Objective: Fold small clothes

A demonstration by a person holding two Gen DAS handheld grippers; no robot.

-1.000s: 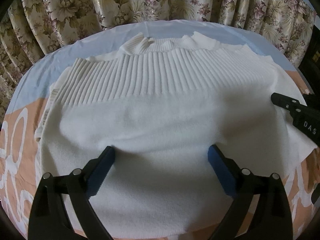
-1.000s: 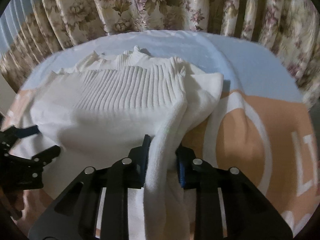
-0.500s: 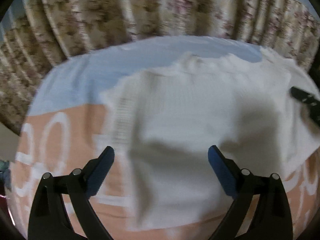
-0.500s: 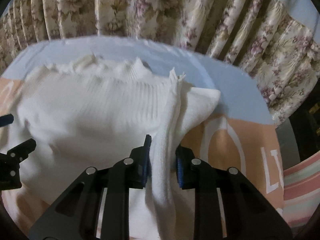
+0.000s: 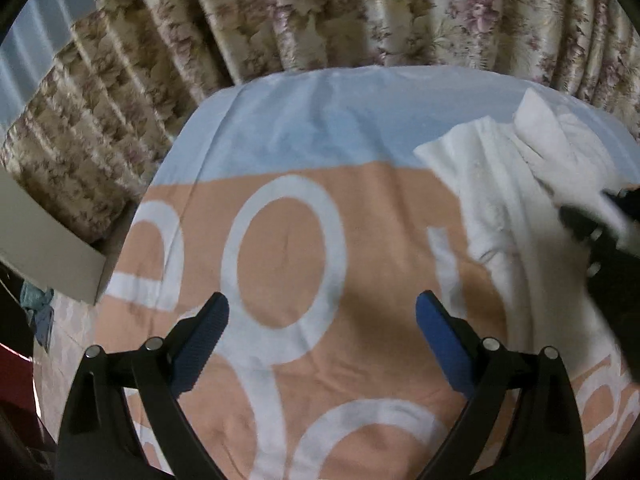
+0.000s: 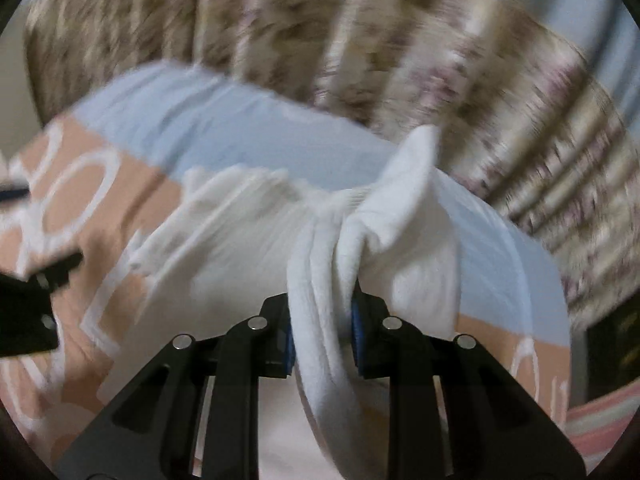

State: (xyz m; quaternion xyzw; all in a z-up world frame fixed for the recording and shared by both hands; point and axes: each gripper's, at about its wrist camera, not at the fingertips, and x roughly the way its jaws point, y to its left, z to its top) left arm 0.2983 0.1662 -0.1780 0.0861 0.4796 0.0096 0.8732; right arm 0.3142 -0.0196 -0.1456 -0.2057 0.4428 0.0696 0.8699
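Note:
A white knitted sweater (image 6: 248, 240) is bunched and lifted off the bed. My right gripper (image 6: 322, 320) is shut on a thick fold of it, with the cloth hanging between the pads. In the left wrist view the sweater (image 5: 508, 200) lies at the right edge, with the right gripper's black body (image 5: 600, 240) on it. My left gripper (image 5: 322, 316) is open and empty, above the bare sheet to the left of the sweater. The left gripper also shows in the right wrist view (image 6: 28, 304) at the far left.
The bed sheet (image 5: 280, 240) is peach with white rings and a light blue band at the back. Floral curtains (image 5: 320, 12) hang close behind the bed. A pale board (image 5: 44, 248) stands beyond the left edge of the bed.
My left gripper has swung left off the sweater to over the bare sheet. My right gripper, still shut on the fold, has lifted and pulled the sweater, which is now bunched.

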